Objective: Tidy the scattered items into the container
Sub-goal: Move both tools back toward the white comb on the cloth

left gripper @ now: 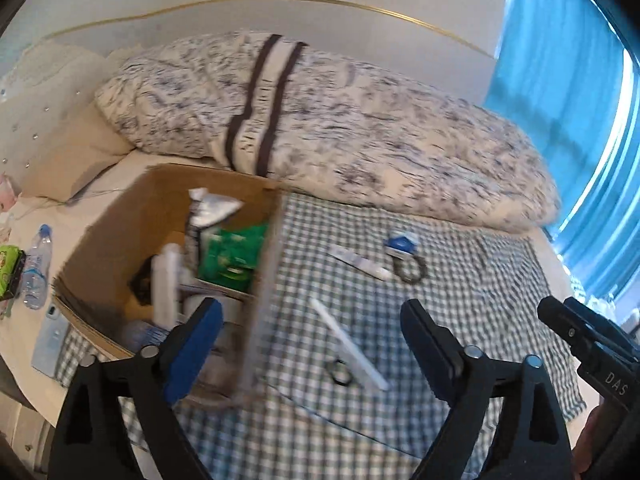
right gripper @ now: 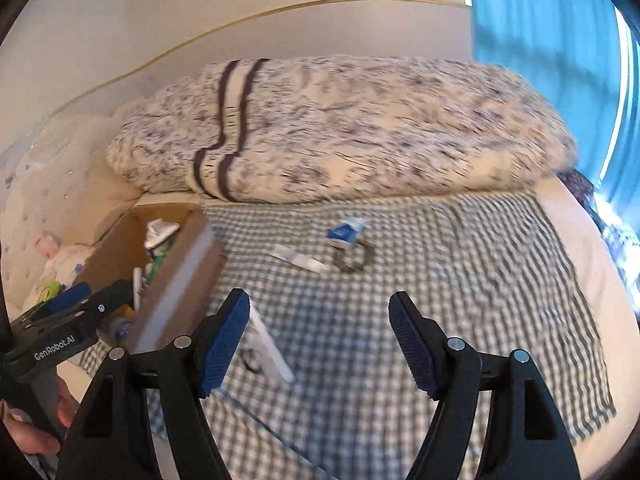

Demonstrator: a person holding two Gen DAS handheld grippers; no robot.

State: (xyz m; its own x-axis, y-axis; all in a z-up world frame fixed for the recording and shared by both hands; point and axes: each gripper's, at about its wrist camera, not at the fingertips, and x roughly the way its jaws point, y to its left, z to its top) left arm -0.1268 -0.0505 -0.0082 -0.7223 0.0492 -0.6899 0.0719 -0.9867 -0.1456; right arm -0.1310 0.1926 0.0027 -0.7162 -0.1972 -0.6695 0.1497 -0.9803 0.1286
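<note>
An open cardboard box [left gripper: 116, 216] sits on the checked cloth [left gripper: 460, 320] at left, holding a silver tube [left gripper: 212, 208], a green packet [left gripper: 232, 256] and a white bottle [left gripper: 166, 280]. Loose on the cloth lie a long white stick [left gripper: 348, 344], a small black ring [left gripper: 340, 372], a white tube [left gripper: 358, 260], a blue-and-white packet [left gripper: 402, 242] and a dark hair tie [left gripper: 410, 268]. My left gripper [left gripper: 312, 320] hangs open above the box's right wall and the stick, holding nothing. My right gripper [right gripper: 320, 312] is open over the cloth, the stick [right gripper: 268, 344] beside its left finger.
A patterned rolled duvet [left gripper: 360, 132] lies behind the cloth. Left of the box are a water bottle [left gripper: 36, 268], a phone [left gripper: 50, 340] and a green pack [left gripper: 10, 268]. A blue curtain [left gripper: 560, 80] hangs at right. A hand [right gripper: 36, 436] holds the left gripper's handle.
</note>
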